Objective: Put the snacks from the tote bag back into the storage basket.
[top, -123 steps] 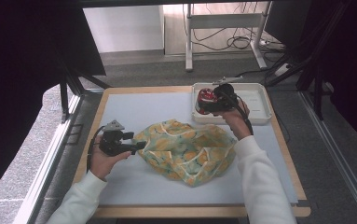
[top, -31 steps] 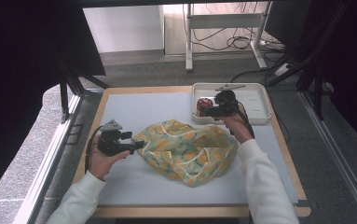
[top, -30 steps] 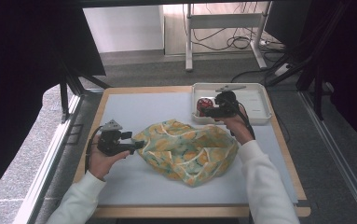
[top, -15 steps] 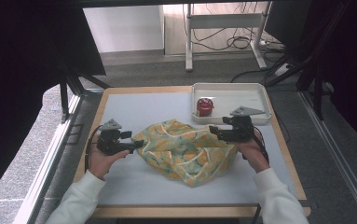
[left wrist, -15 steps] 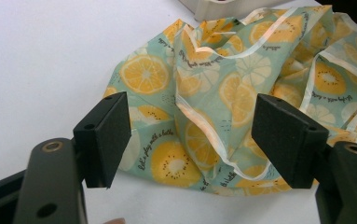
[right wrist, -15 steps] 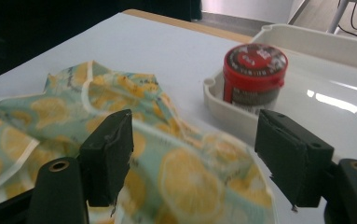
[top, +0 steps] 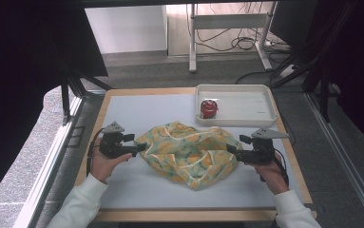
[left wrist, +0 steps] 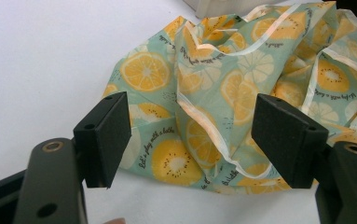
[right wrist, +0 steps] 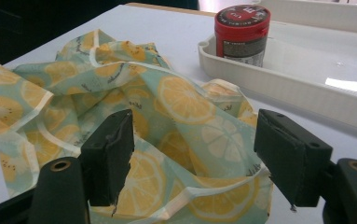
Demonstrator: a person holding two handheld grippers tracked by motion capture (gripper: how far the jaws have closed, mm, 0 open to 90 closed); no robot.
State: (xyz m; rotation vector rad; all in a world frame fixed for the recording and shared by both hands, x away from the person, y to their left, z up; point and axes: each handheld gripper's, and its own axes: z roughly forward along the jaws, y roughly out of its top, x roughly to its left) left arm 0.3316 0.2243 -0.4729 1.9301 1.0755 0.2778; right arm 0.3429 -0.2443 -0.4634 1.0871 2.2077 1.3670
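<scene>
A crumpled cloth [top: 189,152] printed with lemon slices on pale green lies at the middle of the white table. My left gripper [top: 139,148] is at its left edge, jaws open, with a fold of the cloth [left wrist: 223,93] lying between and beyond them. My right gripper [top: 231,151] is at the cloth's right edge. Its jaws have just been closing a little and stand open, with the cloth's hem [right wrist: 176,98] between them and neither pad pressing on it. A red can [top: 208,109] stands upright in the white tray [top: 260,114].
The tray sits at the back right corner, its near wall [right wrist: 306,88] just behind the cloth and the can [right wrist: 242,33] at its left end. A wooden rim [top: 293,156] runs round the table. Bare table surface lies in front of the cloth.
My right gripper has come away from the tray and moved toward the near side, down to the cloth's right edge. The can stays in the tray. The left gripper has kept still.
</scene>
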